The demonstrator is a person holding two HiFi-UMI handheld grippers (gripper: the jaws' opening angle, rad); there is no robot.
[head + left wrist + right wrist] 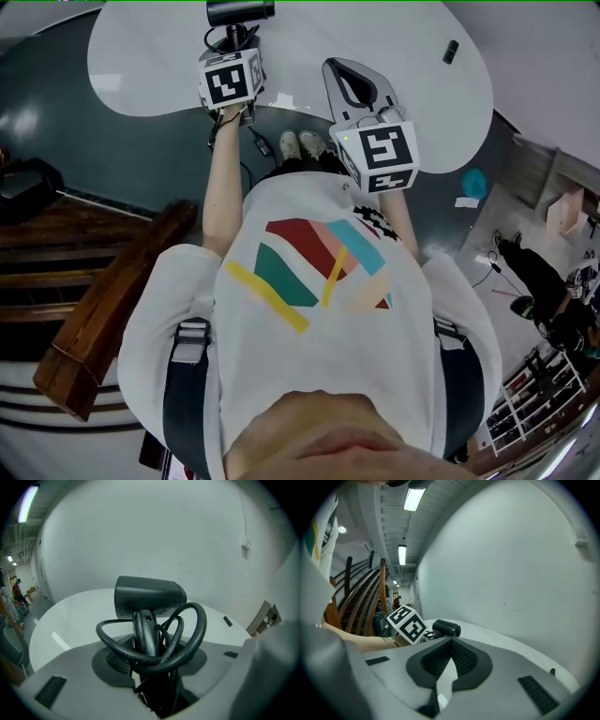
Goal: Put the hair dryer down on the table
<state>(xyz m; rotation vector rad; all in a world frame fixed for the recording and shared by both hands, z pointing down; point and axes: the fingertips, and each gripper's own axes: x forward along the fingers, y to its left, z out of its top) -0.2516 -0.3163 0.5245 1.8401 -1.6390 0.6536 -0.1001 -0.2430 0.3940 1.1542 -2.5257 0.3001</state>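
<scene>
The dark hair dryer (241, 11) hangs over the near edge of the white table (394, 47), barrel level and handle pointing down. My left gripper (234, 42) is shut on the handle. In the left gripper view the hair dryer (150, 597) fills the middle, its black cord (187, 639) looped around the handle between the jaws of my left gripper (150, 660). To the right my right gripper (335, 66) sits over the table edge, fingertips together and holding nothing. In the right gripper view its jaws meet at the tip of my right gripper (451, 641), with the dryer (446, 628) beyond on the left.
A small dark object (451, 51) lies on the table's far right part. Part of the cord (253, 141) trails down to the dark floor by the person's shoes (300, 143). Wooden stairs (112, 300) stand at the left. Another person (539, 281) is on the floor at the right.
</scene>
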